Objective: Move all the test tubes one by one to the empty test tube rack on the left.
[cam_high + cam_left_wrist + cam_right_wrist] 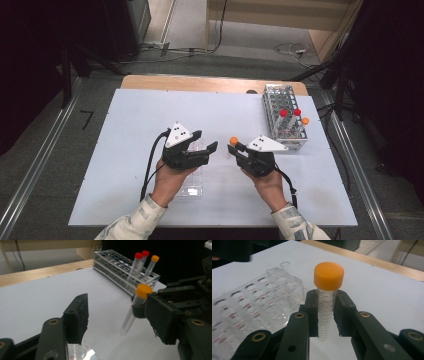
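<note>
My right gripper (235,146) is shut on a clear tube with an orange cap (325,312), holding it upright by its upper body (233,141). In the left gripper view that tube (136,302) hangs tilted above the white table, a short way ahead of my left gripper (117,315). My left gripper (207,140) stands open with nothing between its pads. A clear plastic rack (192,189) lies on the table under my left hand, and in the right gripper view this rack (249,305) sits left of the jaws.
A metal wire rack (272,97) stands at the table's back right, holding two red-capped tubes (284,114) and one orange-capped tube (305,121). The white table top (140,115) has a wooden edge at the back. Cables trail from both grippers toward the person.
</note>
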The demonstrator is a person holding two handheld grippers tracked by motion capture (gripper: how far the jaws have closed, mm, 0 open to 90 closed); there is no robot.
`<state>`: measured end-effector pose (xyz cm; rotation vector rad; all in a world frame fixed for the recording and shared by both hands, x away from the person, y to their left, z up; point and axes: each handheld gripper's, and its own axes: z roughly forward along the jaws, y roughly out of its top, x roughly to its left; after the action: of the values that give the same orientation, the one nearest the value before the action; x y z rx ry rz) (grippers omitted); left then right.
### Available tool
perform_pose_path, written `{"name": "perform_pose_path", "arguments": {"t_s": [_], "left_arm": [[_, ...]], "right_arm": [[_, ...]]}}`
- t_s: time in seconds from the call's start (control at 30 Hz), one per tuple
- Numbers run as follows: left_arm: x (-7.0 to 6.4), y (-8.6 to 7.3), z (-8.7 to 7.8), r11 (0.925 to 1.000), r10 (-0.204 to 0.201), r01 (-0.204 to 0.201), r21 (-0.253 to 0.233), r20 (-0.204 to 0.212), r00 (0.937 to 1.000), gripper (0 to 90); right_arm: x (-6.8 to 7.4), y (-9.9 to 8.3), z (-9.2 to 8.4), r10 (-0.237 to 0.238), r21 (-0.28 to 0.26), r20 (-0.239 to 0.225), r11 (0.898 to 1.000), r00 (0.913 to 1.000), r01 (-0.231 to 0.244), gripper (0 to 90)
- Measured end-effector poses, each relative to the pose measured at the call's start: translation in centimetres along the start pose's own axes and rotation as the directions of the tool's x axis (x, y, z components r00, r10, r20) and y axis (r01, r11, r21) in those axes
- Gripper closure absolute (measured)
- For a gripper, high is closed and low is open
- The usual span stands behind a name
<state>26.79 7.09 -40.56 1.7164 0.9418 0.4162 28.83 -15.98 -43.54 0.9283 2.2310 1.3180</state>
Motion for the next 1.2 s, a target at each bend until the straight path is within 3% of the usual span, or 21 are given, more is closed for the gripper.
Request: {"name": "perform_pose_path", "arguments": {"t_s": [0.1,0.27,0.8,1.03,1.2], "left_arm": [[-0.5,0.0,0.5,0.9998,0.018,-0.018,0.005,0.031,0.9993,48.1],[-1.1,-0.1,1.2,0.9993,0.033,-0.034,0.017,0.054,0.998,53.4],[-1.6,-0.1,1.6,0.9973,0.064,-0.066,0.032,0.077,0.995,68.2],[-1.6,0.0,1.5,0.9978,0.062,-0.063,0.021,0.078,0.9951,70.2],[-1.4,0.6,0.6,0.9983,0.059,-0.058,-0.009,0.076,0.9954,70.3]], "right_arm": [[0.9,0.0,0.3,-0.017,0.004,-0.031,1.0,0.9994,0.017,71.7],[1.8,0.1,0.5,-0.033,0.008,-0.059,0.999,0.9977,0.033,71.7],[2.5,0.5,0.3,-0.035,-0.002,-0.081,0.999,0.9961,0.035,71.7],[2.5,0.6,0.1,-0.035,-0.006,-0.088,0.999,0.9956,0.034,70.6],[2.4,0.8,-0.2,-0.04,-0.009,-0.125,0.999,0.9913,0.039,47.7]]}}
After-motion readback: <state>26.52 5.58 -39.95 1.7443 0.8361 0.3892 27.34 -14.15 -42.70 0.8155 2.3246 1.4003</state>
